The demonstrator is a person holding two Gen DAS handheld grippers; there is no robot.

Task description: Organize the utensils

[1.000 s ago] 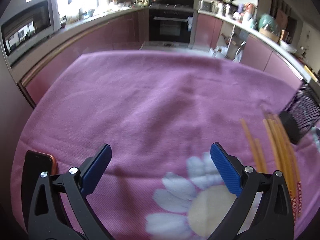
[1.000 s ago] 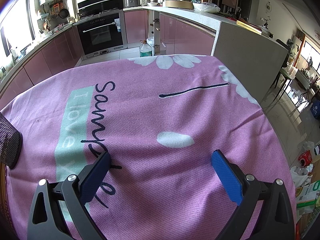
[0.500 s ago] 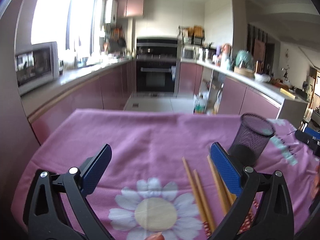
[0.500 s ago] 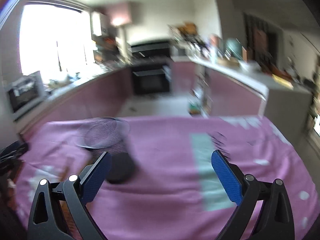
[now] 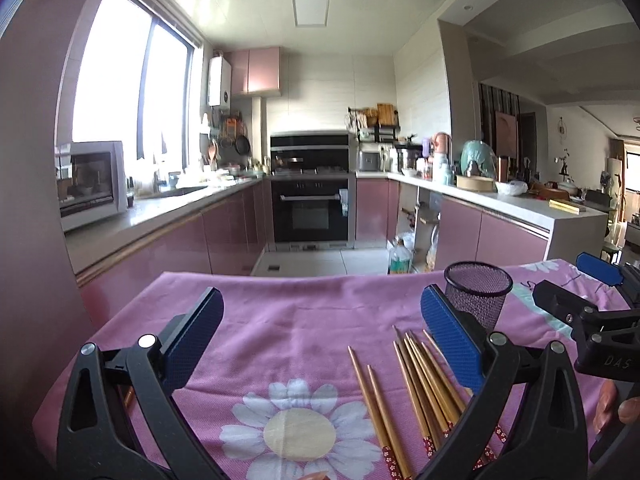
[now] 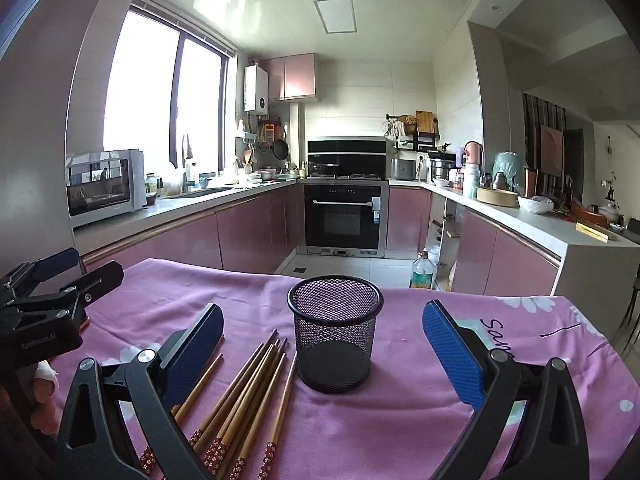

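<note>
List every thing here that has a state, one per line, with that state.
Mesh cup: upright, empty.
Chopsticks: loose on the cloth, none in the cup.
Left claw: open, holding nothing.
Right claw: open, holding nothing.
Oven door: closed.
</note>
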